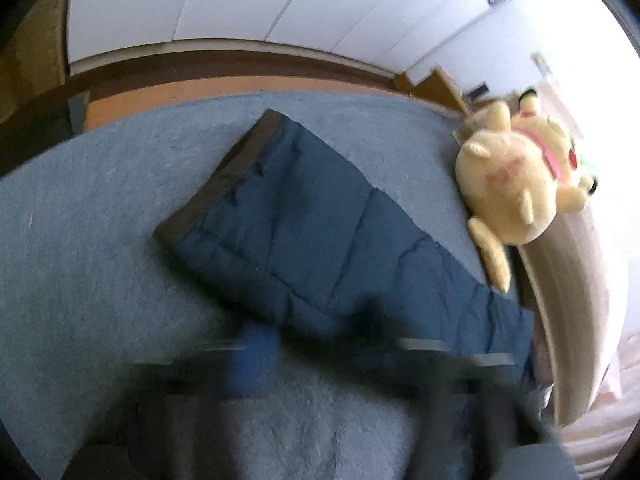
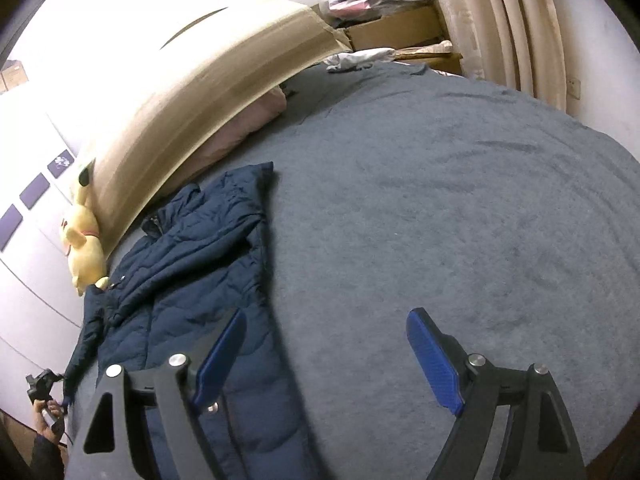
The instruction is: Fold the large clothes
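Observation:
A navy quilted jacket (image 2: 192,264) lies flat on the grey-blue bed cover (image 2: 460,220), collar toward the headboard. My right gripper (image 2: 328,360) hangs open above the bed. Its left finger is over the jacket's lower right part, its right finger over bare cover, and nothing is between them. In the left wrist view one sleeve (image 1: 320,232) stretches away to a brown cuff (image 1: 216,176). My left gripper (image 1: 312,344) is a dark blur at the sleeve's near edge; its jaws cannot be read. The right wrist view shows it small (image 2: 40,386), in a hand at the sleeve's end.
A yellow plush toy (image 1: 516,172) leans on the beige headboard (image 2: 200,92) beside the jacket's shoulder. A pink pillow (image 2: 256,116), a white cloth (image 2: 356,58) and cardboard boxes with piled clothes (image 2: 384,28) sit at the far end. White wardrobe doors (image 1: 240,0) stand beyond the bed's edge.

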A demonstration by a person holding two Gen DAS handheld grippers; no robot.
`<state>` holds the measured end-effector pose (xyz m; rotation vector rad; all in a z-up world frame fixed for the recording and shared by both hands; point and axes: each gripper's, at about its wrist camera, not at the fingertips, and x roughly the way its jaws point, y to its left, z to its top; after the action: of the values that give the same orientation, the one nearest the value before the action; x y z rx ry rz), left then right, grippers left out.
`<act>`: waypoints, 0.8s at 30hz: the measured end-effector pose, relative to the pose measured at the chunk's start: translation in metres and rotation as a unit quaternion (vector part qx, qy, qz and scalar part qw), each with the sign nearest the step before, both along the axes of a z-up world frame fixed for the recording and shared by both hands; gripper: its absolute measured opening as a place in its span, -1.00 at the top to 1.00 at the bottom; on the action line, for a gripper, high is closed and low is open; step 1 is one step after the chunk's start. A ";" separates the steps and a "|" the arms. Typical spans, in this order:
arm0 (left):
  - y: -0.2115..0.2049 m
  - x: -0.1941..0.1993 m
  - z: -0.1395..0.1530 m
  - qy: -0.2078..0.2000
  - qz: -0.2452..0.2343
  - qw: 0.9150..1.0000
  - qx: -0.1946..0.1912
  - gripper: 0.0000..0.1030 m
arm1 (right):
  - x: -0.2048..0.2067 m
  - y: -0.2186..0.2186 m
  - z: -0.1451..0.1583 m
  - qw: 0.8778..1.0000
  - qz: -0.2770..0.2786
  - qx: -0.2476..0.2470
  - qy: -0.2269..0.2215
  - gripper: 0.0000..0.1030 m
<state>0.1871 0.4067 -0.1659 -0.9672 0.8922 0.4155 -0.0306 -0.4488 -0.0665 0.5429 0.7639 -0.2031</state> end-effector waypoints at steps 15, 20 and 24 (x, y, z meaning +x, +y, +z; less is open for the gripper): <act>-0.069 0.022 0.147 -0.099 -0.072 0.964 0.237 0.87 | -0.003 -0.010 -0.035 0.999 -0.029 0.012 -0.004 -0.65; -0.130 0.027 0.206 -0.160 -0.125 0.938 0.281 0.87 | -0.005 -0.015 -0.046 0.999 -0.035 0.017 -0.006 -0.65; -0.195 0.035 0.238 -0.200 -0.185 0.918 0.289 0.87 | -0.009 -0.020 -0.055 0.999 -0.045 0.027 -0.009 -0.65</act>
<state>0.2220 0.2112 0.0717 -0.3018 0.5094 0.1284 -0.0400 -0.4685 -0.1213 0.6292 0.7294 -0.2609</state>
